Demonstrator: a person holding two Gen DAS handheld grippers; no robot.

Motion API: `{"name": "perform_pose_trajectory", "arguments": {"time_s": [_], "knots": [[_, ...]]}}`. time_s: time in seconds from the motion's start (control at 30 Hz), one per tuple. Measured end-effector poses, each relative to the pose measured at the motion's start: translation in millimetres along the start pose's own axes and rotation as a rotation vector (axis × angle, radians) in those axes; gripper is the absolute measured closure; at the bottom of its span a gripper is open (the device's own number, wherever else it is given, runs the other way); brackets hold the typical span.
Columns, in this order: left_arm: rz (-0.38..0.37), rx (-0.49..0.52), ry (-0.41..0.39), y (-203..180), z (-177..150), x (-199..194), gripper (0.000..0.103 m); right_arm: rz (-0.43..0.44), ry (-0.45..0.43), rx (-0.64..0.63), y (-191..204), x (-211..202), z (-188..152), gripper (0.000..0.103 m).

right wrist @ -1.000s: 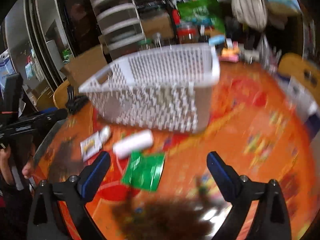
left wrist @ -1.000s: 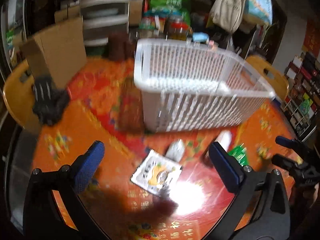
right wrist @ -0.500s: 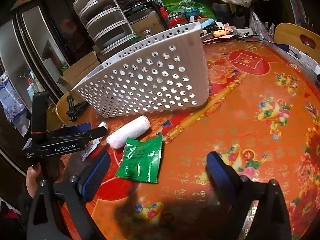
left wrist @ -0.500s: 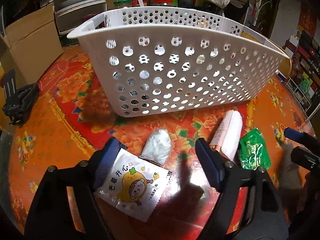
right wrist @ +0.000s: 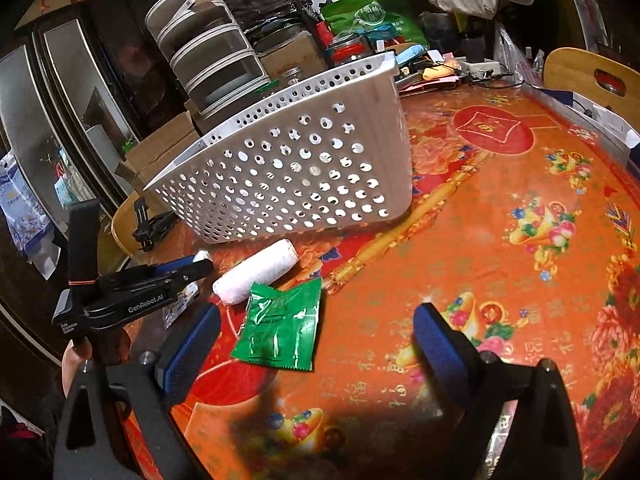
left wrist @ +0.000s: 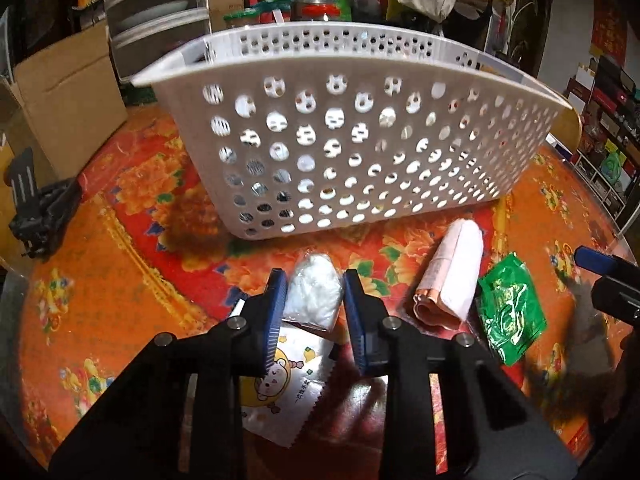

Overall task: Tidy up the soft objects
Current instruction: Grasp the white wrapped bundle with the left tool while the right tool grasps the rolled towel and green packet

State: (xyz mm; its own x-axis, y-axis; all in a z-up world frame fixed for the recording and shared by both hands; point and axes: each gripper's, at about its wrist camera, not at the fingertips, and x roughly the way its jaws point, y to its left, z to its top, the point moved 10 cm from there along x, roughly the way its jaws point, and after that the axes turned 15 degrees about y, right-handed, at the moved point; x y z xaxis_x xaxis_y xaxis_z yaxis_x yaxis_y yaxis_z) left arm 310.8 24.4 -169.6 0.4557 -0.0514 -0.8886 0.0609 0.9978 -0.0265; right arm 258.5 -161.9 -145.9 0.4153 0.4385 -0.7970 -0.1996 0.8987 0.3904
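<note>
A white perforated basket stands on the orange table; it also shows in the right wrist view. My left gripper is shut on a small white plastic-wrapped bundle that lies just before the basket. Under it lies a white cartoon sachet. A pink-white roll and a green packet lie to the right; both show in the right wrist view, roll and packet. My right gripper is open and empty, low over the green packet.
A cardboard box, stacked drawers, bags and jars crowd the table's far side. A black clamp sits on a wooden chair at the left. Another chair stands at the far right.
My left gripper has moved forward and closed its jaws around the white bundle. My right gripper has stayed open and shifted slightly nearer the green packet.
</note>
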Motion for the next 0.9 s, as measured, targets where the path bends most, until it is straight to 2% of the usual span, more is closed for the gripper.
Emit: {"name": "perform_pose_trajectory", "arguments": {"time_s": [0.1, 0.13, 0.17, 0.3, 0.43, 0.63, 0.77, 0.9], "knots": [[-0.013, -0.016, -0.006, 4, 1, -3, 0.076, -0.013, 0.008, -0.011, 3, 3, 0, 0.006], [-0.015, -0.020, -0.005, 5, 0, -3, 0.076, -0.046, 0.019, -0.027, 6, 6, 0, 0.006], [-0.019, -0.025, -0.002, 7, 0, -3, 0.076, -0.076, 0.028, -0.051, 11, 10, 1, 0.006], [-0.032, -0.046, 0.001, 13, -2, -3, 0.076, -0.078, 0.093, -0.159, 51, 31, 6, 0.006], [-0.053, -0.081, -0.008, 23, -2, -7, 0.076, -0.138, 0.150, -0.240, 71, 54, 15, 0.006], [-0.085, -0.125, 0.008, 36, -4, -5, 0.076, -0.221, 0.231, -0.302, 74, 86, 29, 0.006], [-0.098, -0.124, 0.008, 36, -4, -6, 0.076, -0.218, 0.249, -0.297, 70, 97, 32, 0.006], [-0.105, -0.118, 0.014, 34, -3, -4, 0.076, -0.215, 0.256, -0.323, 74, 103, 29, 0.017]]}}
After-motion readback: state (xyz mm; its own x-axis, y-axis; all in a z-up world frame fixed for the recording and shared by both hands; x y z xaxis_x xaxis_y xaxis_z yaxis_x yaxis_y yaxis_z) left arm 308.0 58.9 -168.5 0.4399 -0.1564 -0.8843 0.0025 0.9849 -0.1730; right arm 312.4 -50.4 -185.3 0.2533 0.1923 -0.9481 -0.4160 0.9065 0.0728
